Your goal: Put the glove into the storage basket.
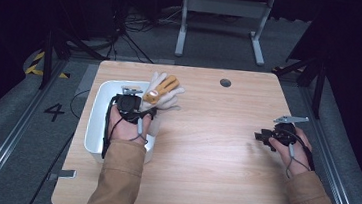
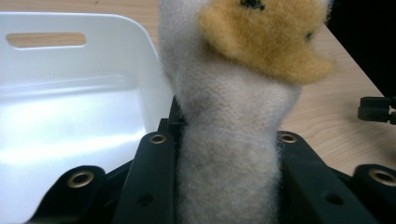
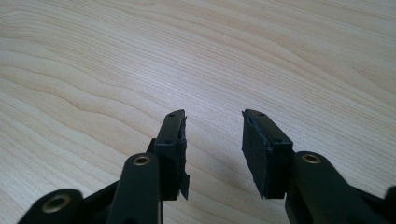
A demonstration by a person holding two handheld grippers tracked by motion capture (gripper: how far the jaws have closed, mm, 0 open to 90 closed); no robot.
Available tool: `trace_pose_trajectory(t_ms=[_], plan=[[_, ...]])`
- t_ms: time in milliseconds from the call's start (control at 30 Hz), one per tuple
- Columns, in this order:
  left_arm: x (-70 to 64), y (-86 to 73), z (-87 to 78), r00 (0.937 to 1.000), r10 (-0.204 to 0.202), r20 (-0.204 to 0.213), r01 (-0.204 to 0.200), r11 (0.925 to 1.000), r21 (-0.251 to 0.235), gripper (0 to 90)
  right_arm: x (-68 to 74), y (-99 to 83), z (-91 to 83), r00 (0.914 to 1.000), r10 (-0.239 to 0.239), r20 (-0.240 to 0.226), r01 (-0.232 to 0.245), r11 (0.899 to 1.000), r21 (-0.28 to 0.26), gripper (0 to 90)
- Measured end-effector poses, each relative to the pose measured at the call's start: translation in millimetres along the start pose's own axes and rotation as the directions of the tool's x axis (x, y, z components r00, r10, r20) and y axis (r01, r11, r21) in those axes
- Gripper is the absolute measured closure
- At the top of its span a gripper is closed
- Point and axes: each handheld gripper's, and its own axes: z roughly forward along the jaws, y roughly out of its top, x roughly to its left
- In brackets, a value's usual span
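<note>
Over the left side of the pale wooden tabletop (image 1: pixel 204 149), the left gripper (image 1: pixel 140 109) clenches its fingers (image 2: pixel 149 186) on the narrow end of a fuzzy cream-and-orange fabric glove (image 2: pixel 229 154), held just beside the right wall of a white plastic tub (image 1: pixel 97 124). Soft, light and floppy, the glove looks best gripped at this bunched cuff. The right gripper (image 3: pixel 212 149), fingers released and empty, hovers well apart over bare wood near the tabletop's right edge, with open room between.
</note>
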Motion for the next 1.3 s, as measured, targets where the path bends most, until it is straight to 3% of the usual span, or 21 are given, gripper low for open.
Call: trace_pose_trajectory(t_ms=[167, 200, 267, 500, 667, 767, 900, 933, 1000, 1300], plan=[[5.9, 6.5, 1.0, 0.9991, -0.021, -0.037, 0.022, 0.9988, 0.045, 72.1, -3.3, -3.0, -1.2, 0.9999, 0.010, 0.009, -0.010, 1.000, 0.004, 60.9], [8.4, 9.3, 2.5, 0.9981, -0.036, -0.049, 0.040, 0.9957, 0.083, 72.0, -3.4, -4.0, -1.2, 0.9999, 0.008, 0.008, -0.008, 1.000, 0.008, 60.8], [11.2, 11.7, 3.9, 0.9967, -0.035, -0.073, 0.043, 0.9928, 0.112, 72.0, -2.5, -4.6, -1.8, 0.9999, 0.012, 0.004, -0.012, 1.000, 0.009, 60.8], [19.4, 18.0, 4.9, 0.9923, -0.053, -0.112, 0.070, 0.9856, 0.154, 72.0, -0.9, -5.4, -1.8, 1.0000, 0.005, 0.007, -0.005, 1.000, 0.010, 60.6], [31.4, 20.0, 5.8, 0.9831, -0.094, -0.157, 0.124, 0.9735, 0.192, 72.0, -6.8, -7.2, -3.1, 0.9998, 0.014, 0.014, -0.014, 1.000, 0.012, 60.7], [35.4, 20.5, 5.6, 0.9803, -0.103, -0.168, 0.137, 0.9705, 0.199, 72.0, -8.2, -7.7, -3.9, 0.9997, 0.019, 0.016, -0.020, 1.000, 0.009, 60.7], [43.8, 21.6, 5.7, 0.9686, -0.154, -0.195, 0.196, 0.9557, 0.219, 71.9, -8.4, -8.3, -3.3, 0.9998, 0.016, 0.014, -0.016, 1.000, 0.012, 60.4], [43.8, 21.6, 5.7, 0.9686, -0.154, -0.195, 0.196, 0.9557, 0.219, 72.0, -8.6, -8.5, -3.3, 0.9998, 0.015, 0.015, -0.015, 1.000, 0.013, 60.3], [48.3, 23.0, 5.4, 0.9604, -0.164, -0.225, 0.215, 0.9503, 0.225, 72.0, -9.7, -8.9, -3.5, 0.9997, 0.017, 0.017, -0.017, 1.000, 0.010, 60.2], [54.8, 25.3, 4.9, 0.9502, -0.182, -0.253, 0.239, 0.9465, 0.217, 72.0, -11.3, -10.2, -1.9, 0.9996, 0.020, 0.021, -0.020, 1.000, 0.018, 60.0]])
